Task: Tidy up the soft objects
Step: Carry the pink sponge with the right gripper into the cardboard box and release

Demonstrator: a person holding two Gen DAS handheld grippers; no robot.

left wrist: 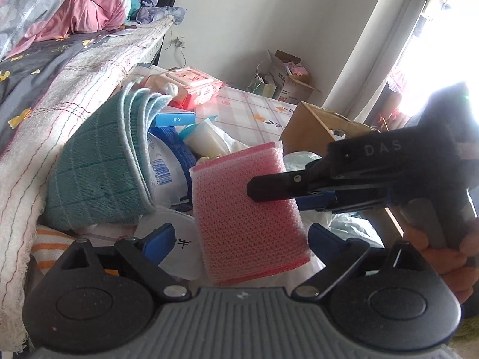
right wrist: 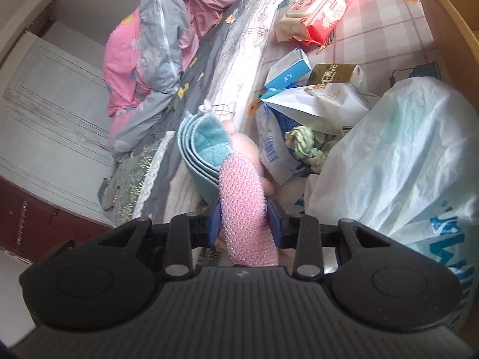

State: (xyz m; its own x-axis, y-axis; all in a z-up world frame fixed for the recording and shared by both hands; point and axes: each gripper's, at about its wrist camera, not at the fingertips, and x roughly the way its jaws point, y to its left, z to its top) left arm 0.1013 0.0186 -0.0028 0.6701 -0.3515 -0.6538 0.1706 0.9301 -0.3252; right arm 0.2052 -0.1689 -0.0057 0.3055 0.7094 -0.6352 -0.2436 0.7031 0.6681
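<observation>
A pink mesh sponge [left wrist: 248, 209] hangs in mid air, seen flat in the left wrist view and edge-on in the right wrist view [right wrist: 244, 209]. My right gripper [right wrist: 245, 221] is shut on it, and it also shows in the left wrist view [left wrist: 269, 194], coming in from the right. My left gripper [left wrist: 239, 242] is open, its jaws standing either side of the sponge's lower part without pressing it. A folded teal cloth [left wrist: 101, 164] stands against the bed; it also shows in the right wrist view [right wrist: 203, 149].
A bed with a white blanket [left wrist: 60, 113] and pink and grey bedding [right wrist: 155, 45] lies to the left. Wet-wipe pack [left wrist: 191, 85], blue boxes [right wrist: 287, 71], plastic bags [right wrist: 398, 161] and a green rag [right wrist: 311, 146] crowd the floral-cloth surface. Cardboard boxes [left wrist: 320, 125] stand at the right.
</observation>
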